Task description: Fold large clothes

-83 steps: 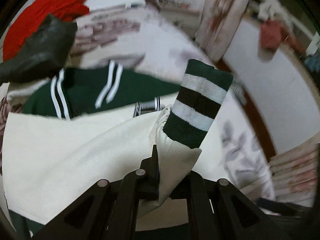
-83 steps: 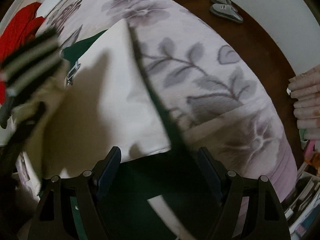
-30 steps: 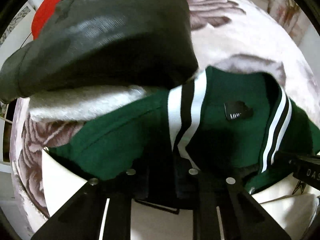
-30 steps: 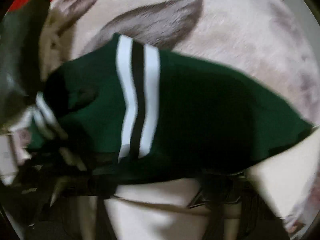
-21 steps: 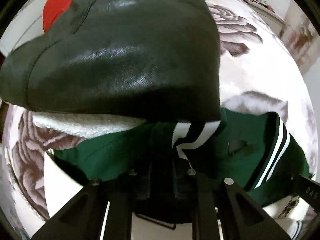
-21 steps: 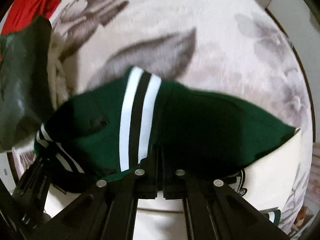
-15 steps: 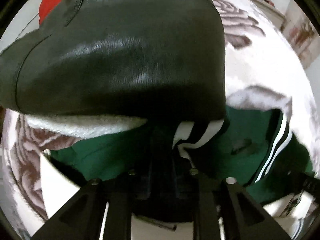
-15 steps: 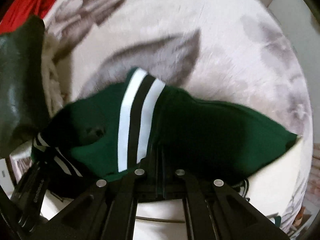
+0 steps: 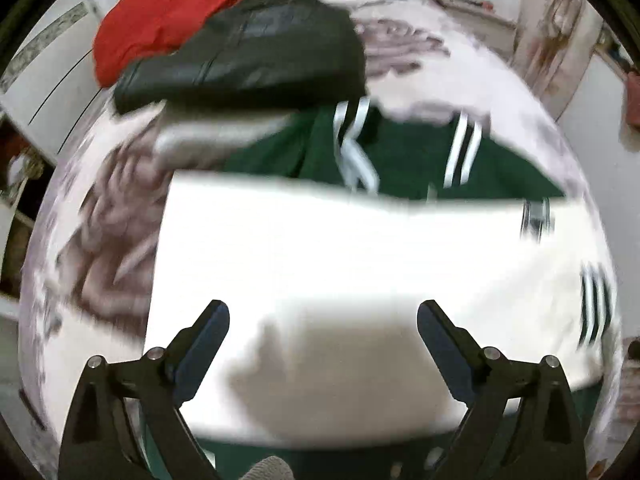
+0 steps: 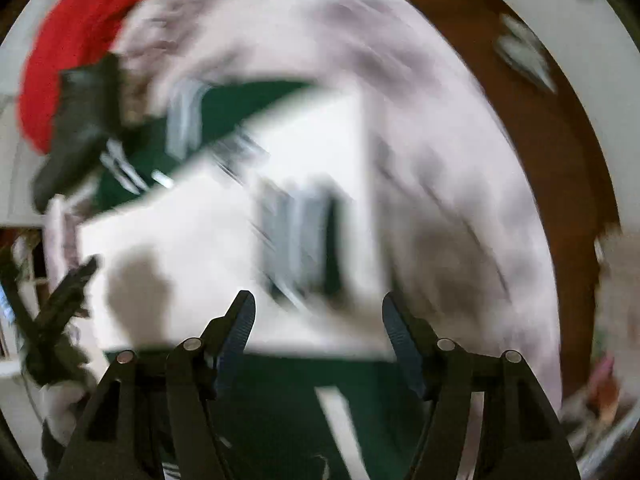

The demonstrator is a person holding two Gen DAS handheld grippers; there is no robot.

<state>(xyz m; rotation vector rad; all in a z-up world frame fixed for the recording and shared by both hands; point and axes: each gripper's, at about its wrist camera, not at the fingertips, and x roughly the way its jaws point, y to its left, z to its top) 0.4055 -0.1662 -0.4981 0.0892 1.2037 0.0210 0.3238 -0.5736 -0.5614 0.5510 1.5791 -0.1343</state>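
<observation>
A green varsity jacket with cream sleeves [image 9: 320,256] lies on the floral bedspread [image 9: 92,216]. Its sleeves are folded across the front, and the green collar part with white stripes [image 9: 404,152] shows at the far side. My left gripper [image 9: 323,334] is open and empty above the cream sleeves. The right wrist view is blurred; there the jacket [image 10: 224,236] lies ahead, with a striped cuff [image 10: 300,236] on top. My right gripper [image 10: 319,322] is open and empty above the jacket's near edge. The left gripper [image 10: 52,312] shows at the left of that view.
A black leather garment [image 9: 256,60] and a red garment [image 9: 172,12] lie at the far side of the bed, just beyond the collar. The bed's right edge drops to a brown floor [image 10: 532,112] by a white wall.
Both grippers were shut on the green collar part. They have let go, opened and pulled back toward the near side. The collar part now lies flat.
</observation>
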